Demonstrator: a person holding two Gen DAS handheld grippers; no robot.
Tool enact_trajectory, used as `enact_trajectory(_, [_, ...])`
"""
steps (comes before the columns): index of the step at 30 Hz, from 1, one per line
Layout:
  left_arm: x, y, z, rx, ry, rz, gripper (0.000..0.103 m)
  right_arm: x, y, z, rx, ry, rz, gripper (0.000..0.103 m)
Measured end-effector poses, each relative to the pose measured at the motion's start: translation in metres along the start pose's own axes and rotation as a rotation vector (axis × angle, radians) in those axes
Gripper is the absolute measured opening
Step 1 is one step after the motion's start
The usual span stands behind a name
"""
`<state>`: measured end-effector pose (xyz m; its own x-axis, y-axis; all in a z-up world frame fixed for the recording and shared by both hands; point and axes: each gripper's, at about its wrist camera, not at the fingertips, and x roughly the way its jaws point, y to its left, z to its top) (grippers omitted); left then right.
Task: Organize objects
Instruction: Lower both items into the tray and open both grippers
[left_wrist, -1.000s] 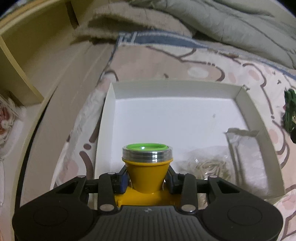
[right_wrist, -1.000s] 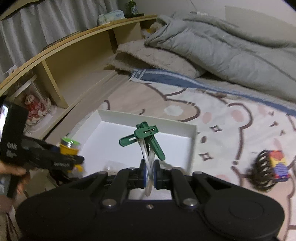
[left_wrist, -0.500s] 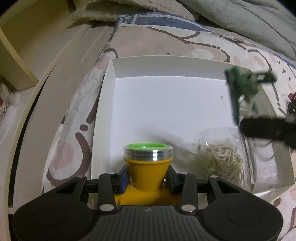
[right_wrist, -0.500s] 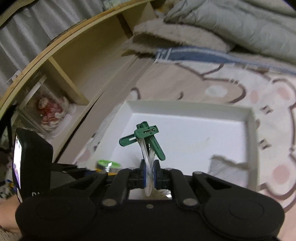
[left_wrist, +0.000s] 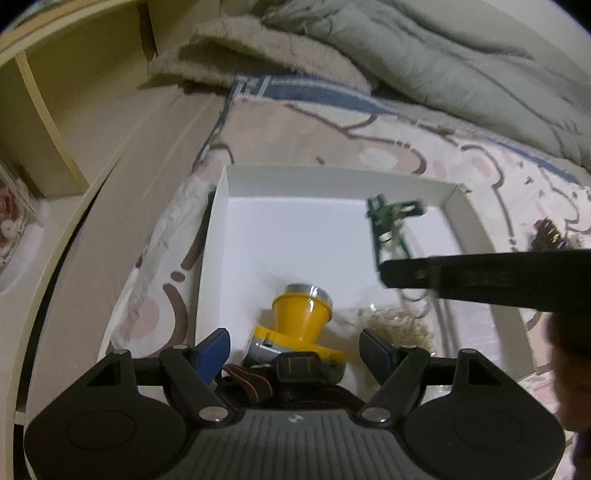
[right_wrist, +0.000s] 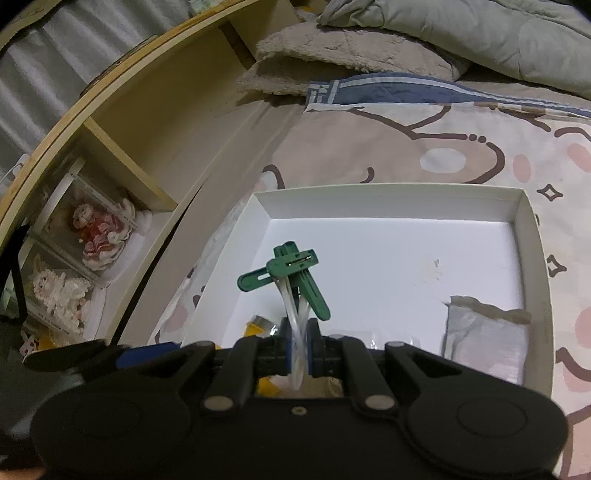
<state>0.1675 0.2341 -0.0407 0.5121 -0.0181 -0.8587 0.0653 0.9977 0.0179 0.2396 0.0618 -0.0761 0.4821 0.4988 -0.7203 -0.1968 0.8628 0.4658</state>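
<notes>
A yellow headlamp (left_wrist: 301, 321) with a silver rim lies tilted on the floor of the white box (left_wrist: 332, 177), near its front left corner. My left gripper (left_wrist: 295, 349) is just behind it. Its jaws are opening and the blue pads stand apart from the lamp on either side. My right gripper (right_wrist: 297, 343) is shut on the clear loops of a bunch of green clips (right_wrist: 291, 273), which hangs over the box (right_wrist: 388, 188). In the right wrist view only a sliver of the lamp (right_wrist: 258, 325) shows.
A clear bag of rubber bands (left_wrist: 399, 325) and a grey pouch (right_wrist: 484, 336) lie in the box's front right part. A wooden shelf with dolls (right_wrist: 96, 236) runs along the left. A grey duvet (left_wrist: 443, 55) is piled behind. A dark hair claw (left_wrist: 546, 232) lies on the bedsheet at the right.
My left jaws have spread and let go of the yellow headlamp, which now lies tilted in the box. The right gripper has come in over the box with the green clips.
</notes>
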Motion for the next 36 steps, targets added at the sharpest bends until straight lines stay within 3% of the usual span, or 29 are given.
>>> enact_trajectory(3, [-0.004, -0.001, 0.002, -0.002, -0.017, -0.002, 0.077, 0.008, -0.001, 0.002, 0.022, 0.015, 0.023, 0.017])
enact_trajectory(4, [-0.004, 0.000, 0.003, -0.004, -0.017, 0.000, 0.077, 0.010, -0.002, 0.003, 0.031, 0.017, 0.034, 0.033])
enact_trajectory(6, [-0.002, 0.000, 0.003, -0.006, -0.011, 0.002, 0.077, 0.010, -0.002, 0.004, 0.048, 0.006, 0.023, 0.045])
enact_trajectory(23, [-0.002, 0.000, 0.001, -0.040, -0.002, 0.018, 0.077, -0.027, -0.025, 0.006, -0.001, -0.024, -0.032, 0.049])
enact_trajectory(30, [-0.013, -0.001, 0.001, -0.073, -0.022, 0.010, 0.079, -0.050, -0.024, 0.002, -0.100, -0.063, -0.061, 0.061])
enact_trajectory(36, [-0.018, -0.002, -0.001, -0.096, -0.036, 0.004, 0.090, -0.070, -0.024, -0.003, -0.170, -0.085, -0.092, 0.074])
